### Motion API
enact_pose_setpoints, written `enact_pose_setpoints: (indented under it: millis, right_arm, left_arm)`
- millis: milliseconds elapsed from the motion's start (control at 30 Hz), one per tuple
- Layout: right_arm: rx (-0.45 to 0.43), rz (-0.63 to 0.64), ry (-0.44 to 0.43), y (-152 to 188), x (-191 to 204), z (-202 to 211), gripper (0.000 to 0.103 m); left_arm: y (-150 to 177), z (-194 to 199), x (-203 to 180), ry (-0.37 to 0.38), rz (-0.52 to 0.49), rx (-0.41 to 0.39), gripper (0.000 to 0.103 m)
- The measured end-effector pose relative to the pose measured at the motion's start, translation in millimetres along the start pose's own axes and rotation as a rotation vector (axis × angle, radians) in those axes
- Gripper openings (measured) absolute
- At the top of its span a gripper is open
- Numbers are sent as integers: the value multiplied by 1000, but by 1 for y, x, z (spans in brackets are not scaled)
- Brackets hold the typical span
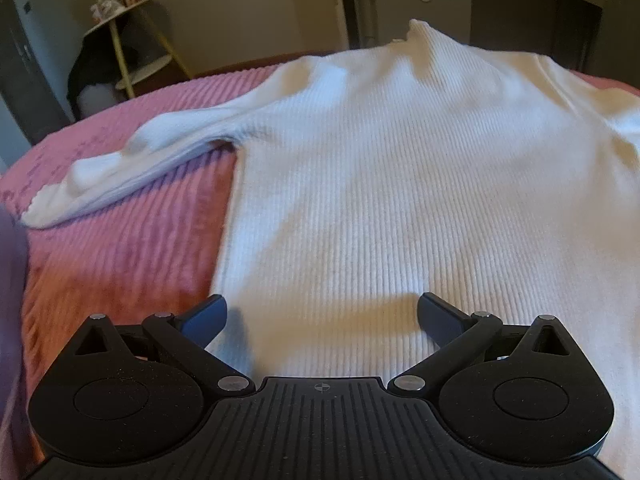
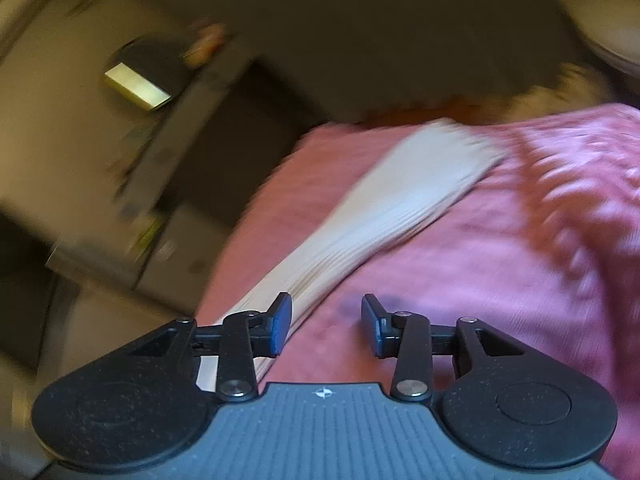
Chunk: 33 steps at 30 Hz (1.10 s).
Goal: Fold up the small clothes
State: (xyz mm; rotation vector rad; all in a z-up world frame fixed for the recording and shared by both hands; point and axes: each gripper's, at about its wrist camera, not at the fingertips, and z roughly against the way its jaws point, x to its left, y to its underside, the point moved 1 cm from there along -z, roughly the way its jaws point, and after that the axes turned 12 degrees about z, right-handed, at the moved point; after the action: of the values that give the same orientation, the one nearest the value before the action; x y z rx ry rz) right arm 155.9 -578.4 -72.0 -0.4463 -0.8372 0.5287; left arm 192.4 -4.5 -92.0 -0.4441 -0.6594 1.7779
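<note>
A white ribbed turtleneck sweater (image 1: pixel 400 168) lies flat on a pink ribbed bedspread (image 1: pixel 120 240). Its left sleeve (image 1: pixel 132 160) stretches out to the left and its collar (image 1: pixel 420 36) points away. My left gripper (image 1: pixel 322 316) is open wide and empty, just above the sweater's lower hem. In the blurred right wrist view, the other sleeve (image 2: pixel 384 208) runs diagonally across the bedspread (image 2: pixel 500 260). My right gripper (image 2: pixel 326 322) is open and empty, with its left finger (image 2: pixel 280 320) over the near part of that sleeve.
A small round side table (image 1: pixel 124 28) with yellow legs stands beyond the bed at the far left. A dark cabinet (image 1: pixel 420 8) stands behind the bed. Shelves and furniture (image 2: pixel 160 140) show blurred to the left of the bed in the right wrist view.
</note>
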Motion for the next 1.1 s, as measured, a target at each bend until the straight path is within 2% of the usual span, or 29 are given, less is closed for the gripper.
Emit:
enact_pose_setpoints:
  millis: [100,200,267,300,367,467,533,667,767,867,933,967,1033,1067,1100]
  right_arm:
    - [-30,-82,67,-12,-25,-26,38]
    - [-47,-135,74,-18,-38,-45,38]
    - [-65,-145,79,-20,-38,-52,25]
    - [-70,-129,93,-23,-35,-54,11]
    - [-91,-56,125,-30,-22,-47,11]
    - [-178,174,168,-32,25,-20,10]
    - [-234,341,162,-27,65,-4,9]
    - [-298,690,61,7,156,27,9]
    - [-297,911,-119,52,222,50,9]
    - [-223,1042,-322,113,271,62,9]
    - [-141,1113,-406,153,289,60,10]
    - [-106,1134,-425,173,293,58,14]
    - [48,1168,-452,208,298,48,48]
    - [95,1153,-439,219,294,46,52]
    - [104,1112,-444,226,286,50,56]
  left_arm:
    - [1,-1,-6,-4,-37,-55,103]
    - [3,-6,-10,-1,-44,-68,103]
    - [4,-9,-6,21,-23,-73,103]
    - [4,-10,-3,35,-10,-68,103]
    - [0,-15,1,64,25,-47,103]
    - [-1,-19,9,107,90,-12,103]
    - [-1,-19,10,116,95,-12,103]
    - [6,-17,10,121,91,-41,103]
    - [5,-16,12,138,66,-39,103]
    - [-3,-8,22,153,90,5,103]
    - [-8,-1,31,160,126,-2,103]
    - [-11,3,34,154,136,-19,103]
    - [-14,8,42,145,145,-58,103]
    - [-16,10,46,143,149,-63,103]
    - [-19,10,50,147,159,-61,103]
